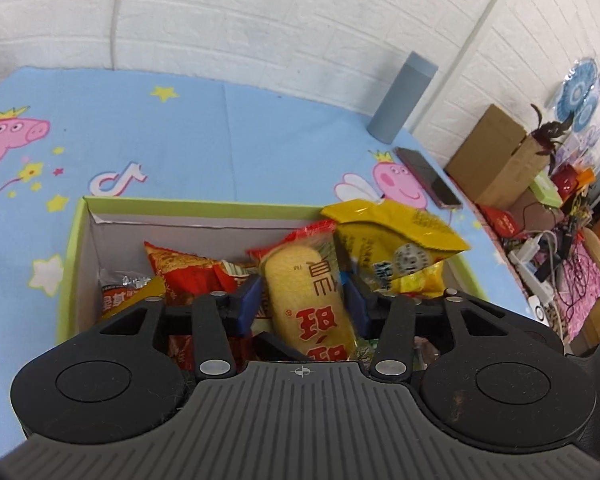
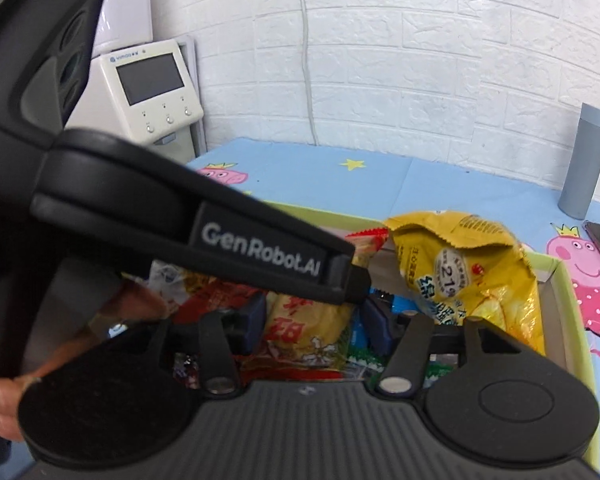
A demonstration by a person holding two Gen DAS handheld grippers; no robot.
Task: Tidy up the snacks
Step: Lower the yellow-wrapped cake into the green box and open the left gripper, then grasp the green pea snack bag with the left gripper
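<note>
Over the green-rimmed box (image 1: 73, 236) on the blue cartoon-print tabletop (image 1: 228, 132), we hold the left hand-held gripper (image 1: 302, 304) with its blue pads pinching a yellow cake packet (image 1: 312, 300), upright, its lower end among the snacks already in the box. We judge the step in hand to be seating this packet: lower it into the gap between the red packets (image 1: 188, 272) on the left and the yellow bag (image 1: 396, 240) on the right, and spread the pads only once it rests, so it does not tip. The right hand-held gripper (image 2: 314, 320) hovers spread just near the same packet without gripping it. The right wrist view alone shows the left gripper's body crossing the frame and a white screened appliance (image 2: 156, 88) far left; the left wrist view alone shows the box's far left corner and the cluttered shelf (image 1: 540, 216) on the right.
</note>
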